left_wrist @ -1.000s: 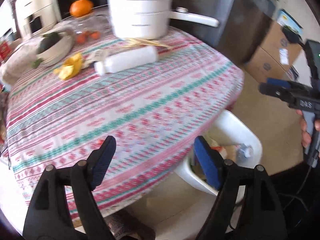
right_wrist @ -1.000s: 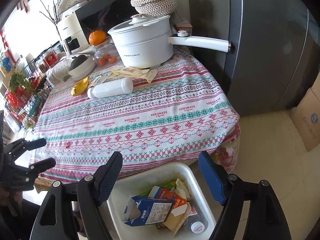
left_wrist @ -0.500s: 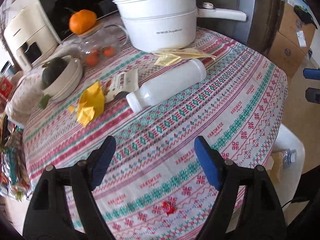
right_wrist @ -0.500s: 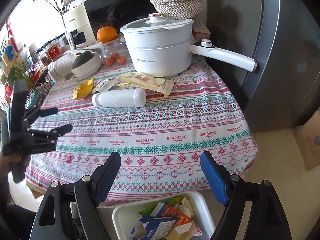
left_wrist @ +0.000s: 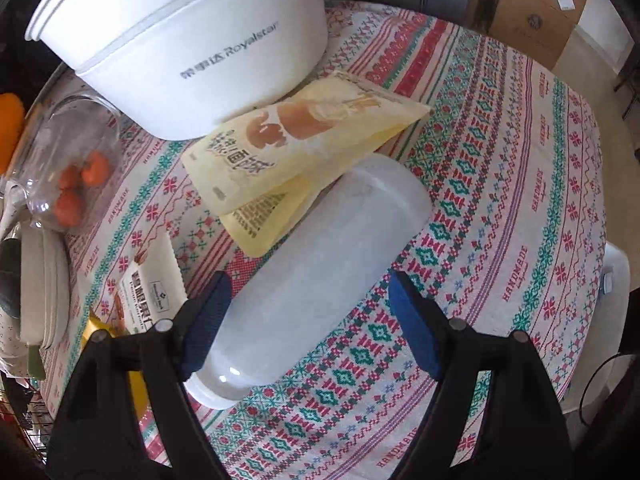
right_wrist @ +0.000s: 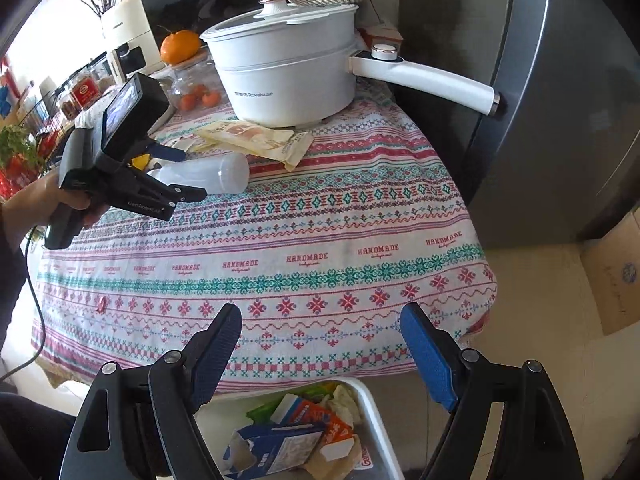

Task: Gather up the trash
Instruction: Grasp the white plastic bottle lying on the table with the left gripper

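Observation:
A white plastic bottle [left_wrist: 320, 264] lies on its side on the patterned tablecloth [left_wrist: 500, 200]. My left gripper [left_wrist: 308, 304] points down over it, open, with the bottle's neck end between the jaws; the right pad stands clear of it. From the right wrist, the left gripper [right_wrist: 188, 174] straddles the bottle [right_wrist: 216, 170]. Yellow snack pouches [left_wrist: 304, 140] rest against the bottle's far end. A white wrapper [left_wrist: 152, 292] and a yellow wrapper [left_wrist: 94, 326] lie to its left. My right gripper [right_wrist: 322, 320] hangs open and empty above the white trash bin [right_wrist: 372, 398], which holds cartons.
A white electric pot [left_wrist: 180, 40] with a long handle [right_wrist: 424, 80] stands right behind the pouches. A glass jar of tomatoes [left_wrist: 68, 168] and stacked bowls [left_wrist: 44, 292] sit at the left. A grey fridge [right_wrist: 560, 80] and cardboard boxes [left_wrist: 532, 12] flank the table.
My left gripper has swept across the table and dropped onto the bottle, rolling as it went. The right gripper has drifted towards the table, so the bin sits lower in its view.

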A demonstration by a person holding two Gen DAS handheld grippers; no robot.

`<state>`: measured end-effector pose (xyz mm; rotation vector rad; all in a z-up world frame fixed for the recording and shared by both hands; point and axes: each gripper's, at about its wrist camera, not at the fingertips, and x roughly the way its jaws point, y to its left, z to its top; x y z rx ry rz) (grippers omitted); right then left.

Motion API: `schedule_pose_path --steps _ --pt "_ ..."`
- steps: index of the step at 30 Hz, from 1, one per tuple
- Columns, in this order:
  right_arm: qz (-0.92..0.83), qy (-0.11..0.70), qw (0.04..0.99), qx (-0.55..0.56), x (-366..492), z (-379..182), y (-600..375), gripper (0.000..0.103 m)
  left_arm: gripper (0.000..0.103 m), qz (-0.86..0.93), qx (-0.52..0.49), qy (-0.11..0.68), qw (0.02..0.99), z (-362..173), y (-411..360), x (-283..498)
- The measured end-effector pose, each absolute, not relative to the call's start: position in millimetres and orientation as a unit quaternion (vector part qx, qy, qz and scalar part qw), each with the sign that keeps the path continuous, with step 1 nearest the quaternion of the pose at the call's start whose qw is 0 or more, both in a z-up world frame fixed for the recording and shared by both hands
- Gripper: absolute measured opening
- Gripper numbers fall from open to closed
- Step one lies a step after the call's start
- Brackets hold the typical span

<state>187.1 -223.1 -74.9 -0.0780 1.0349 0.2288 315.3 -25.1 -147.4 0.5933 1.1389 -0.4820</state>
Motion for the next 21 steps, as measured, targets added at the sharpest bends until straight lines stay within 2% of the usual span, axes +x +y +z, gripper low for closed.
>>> schedule_pose_path --steps 3,5,8,21 --pt "0.105 0.499 0.86 -0.022 190 -77 -231 0.083 0.079 -0.216 0.278 0.538 0.766 -149 -27 311" --pt "0.104 0.499 0.86 -0.011 191 -75 -234 0.083 0.068 -0.206 0.269 0.551 0.762 -150 -28 305" --pt "0.106 0.495 0.862 0.002 190 -71 -235 0.083 0.061 -0.192 0.244 0.573 0.758 -152 -28 290" --pt "0.099 0.481 0.871 -0.017 194 -68 -208 0.083 0.055 -0.136 0.023 0.603 0.786 -129 21 170"
